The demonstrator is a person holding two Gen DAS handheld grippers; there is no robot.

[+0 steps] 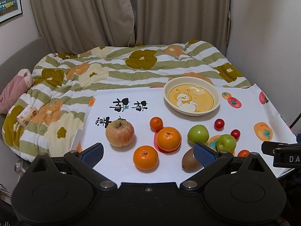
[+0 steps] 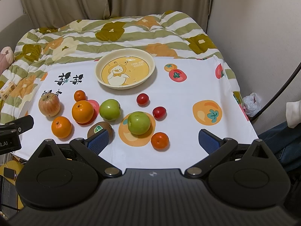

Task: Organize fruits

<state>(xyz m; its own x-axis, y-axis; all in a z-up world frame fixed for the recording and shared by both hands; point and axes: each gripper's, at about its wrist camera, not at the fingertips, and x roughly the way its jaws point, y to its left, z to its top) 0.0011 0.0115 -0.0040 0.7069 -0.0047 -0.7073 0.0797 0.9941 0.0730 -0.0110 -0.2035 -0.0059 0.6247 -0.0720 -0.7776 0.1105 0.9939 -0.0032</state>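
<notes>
A cream plate with a duck picture (image 1: 191,111) (image 2: 97,75) stands empty at the back of the white cloth. In front of it lie a red apple (image 1: 120,133) (image 2: 49,104), several oranges (image 1: 168,138) (image 2: 82,111), two green apples (image 1: 198,134) (image 2: 138,122), a kiwi (image 1: 190,161) (image 2: 100,128) and two small red fruits (image 1: 219,123) (image 2: 159,112). My left gripper (image 1: 148,153) is open at the near edge, an orange (image 1: 145,157) lying between its fingers' lines. My right gripper (image 2: 154,141) is open, a small orange (image 2: 160,140) just ahead of it.
The cloth (image 1: 244,116) covers a small table against a bed with a flowered quilt (image 1: 105,69). A tissue pack (image 1: 26,115) and a pink pillow (image 1: 15,90) lie at the left. Curtains and a wall stand behind. A cable (image 2: 278,94) hangs at the right.
</notes>
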